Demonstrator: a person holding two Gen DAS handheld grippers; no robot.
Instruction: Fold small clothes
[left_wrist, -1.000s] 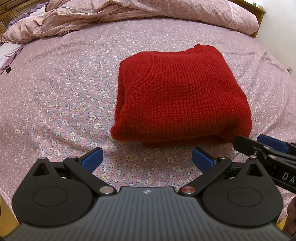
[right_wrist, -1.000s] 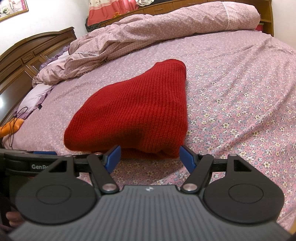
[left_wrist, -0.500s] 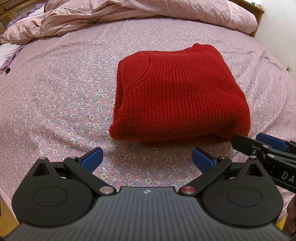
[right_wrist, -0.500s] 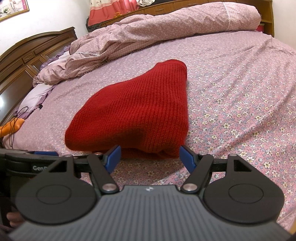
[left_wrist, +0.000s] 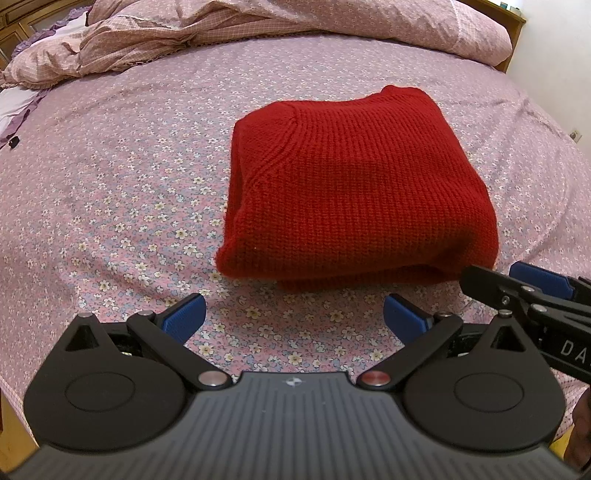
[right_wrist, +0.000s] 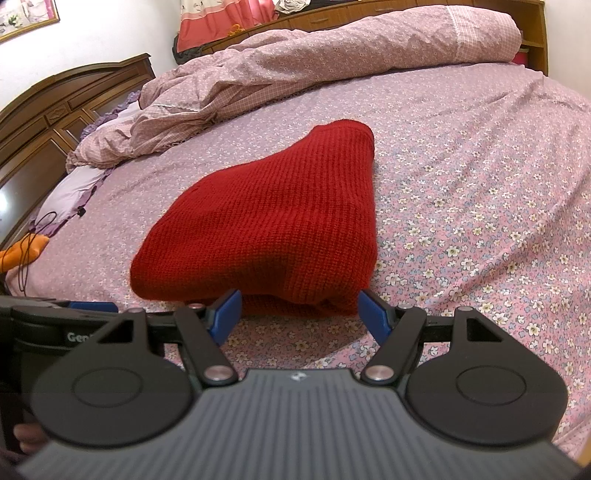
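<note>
A red knitted sweater (left_wrist: 354, 192) lies folded into a thick rectangle on the floral bed sheet (left_wrist: 122, 192). My left gripper (left_wrist: 293, 319) hovers open just short of the sweater's near edge, nothing between its blue pads. In the right wrist view the same red sweater (right_wrist: 273, 221) fills the middle. My right gripper (right_wrist: 299, 319) is open, its blue pads at the sweater's near edge without pressing it. The right gripper's fingers (left_wrist: 539, 282) show at the right edge of the left wrist view.
A crumpled pink quilt (right_wrist: 314, 62) is heaped along the far side of the bed. A wooden headboard (right_wrist: 55, 107) stands at the left, with a lilac pillow (right_wrist: 74, 184) and an orange object (right_wrist: 22, 251) beside it. The sheet's edge drops off near me.
</note>
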